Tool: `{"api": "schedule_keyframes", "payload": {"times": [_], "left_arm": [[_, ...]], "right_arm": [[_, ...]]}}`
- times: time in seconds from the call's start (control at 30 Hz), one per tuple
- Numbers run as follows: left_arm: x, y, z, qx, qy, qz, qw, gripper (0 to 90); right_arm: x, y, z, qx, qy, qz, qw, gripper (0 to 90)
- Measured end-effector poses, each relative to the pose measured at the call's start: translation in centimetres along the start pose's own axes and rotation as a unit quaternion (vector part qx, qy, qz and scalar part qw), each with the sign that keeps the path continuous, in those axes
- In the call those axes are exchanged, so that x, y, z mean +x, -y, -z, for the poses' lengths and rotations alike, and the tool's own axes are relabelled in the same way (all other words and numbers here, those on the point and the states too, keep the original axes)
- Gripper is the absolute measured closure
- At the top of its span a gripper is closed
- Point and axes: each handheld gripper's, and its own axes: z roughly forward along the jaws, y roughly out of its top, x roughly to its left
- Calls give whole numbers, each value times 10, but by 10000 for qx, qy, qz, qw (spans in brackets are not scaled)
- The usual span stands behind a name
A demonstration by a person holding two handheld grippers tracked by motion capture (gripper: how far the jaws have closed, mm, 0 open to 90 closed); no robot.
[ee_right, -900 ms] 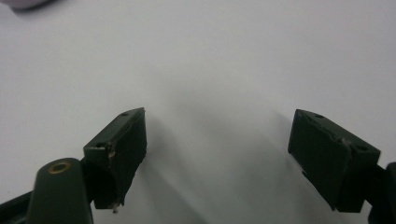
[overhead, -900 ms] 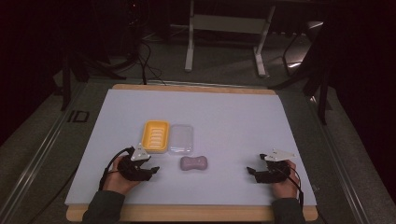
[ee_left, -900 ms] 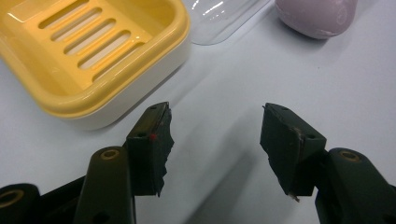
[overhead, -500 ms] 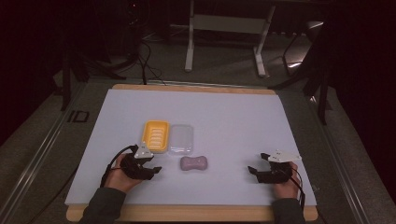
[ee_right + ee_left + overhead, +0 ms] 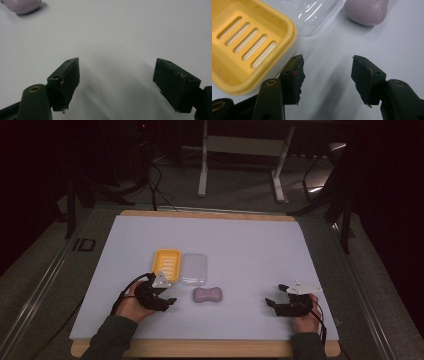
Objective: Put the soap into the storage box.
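Table (image 5: pixel 250 240): a pale sheet covers it from edge to edge, and everything stands on its near half.
Soap dish (image 5: pixel 166 264): yellow, slotted floor, empty; it lies left of centre, and in the left gripper view (image 5: pixel 244 47) its near corner is just beside one finger.
Clear lid (image 5: pixel 194 268): transparent, lying flat, touching the dish's right side.
Soap (image 5: pixel 208 294): a mauve bar with a waist, alone on the sheet just in front of the lid, apart from both dish and lid.
Left gripper (image 5: pixel 161 297): low over the sheet, just left of the soap and in front of the dish; its fingers (image 5: pixel 292 77) are spread partway with nothing between them, pointing towards the soap.
Right gripper (image 5: pixel 278 298): well apart to the right of the soap, resting near the table's front edge; fingers (image 5: pixel 65 80) spread wide over bare sheet, holding nothing.
Step in hand: by my reading, the approach to the soap, with the grasp not yet made.
Next move: the left gripper needs to travel towards the bar, straddle its narrow waist, then pinch, so it can be lifted into the dish.
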Motion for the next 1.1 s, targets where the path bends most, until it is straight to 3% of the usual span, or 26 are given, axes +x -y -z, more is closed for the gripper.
{"api": "schedule_keyframes", "payload": {"times": [0.73, 1.1], "left_arm": [[2, -31, -4, 324, 70, -505, 9982, 438], [-1, -40, -8, 384, 102, -645, 9971, 440]], "right_arm": [[0, 1, 3, -151, -28, 45, 9999, 208], [0, 1, 3, -170, -43, 53, 9998, 208]]}}
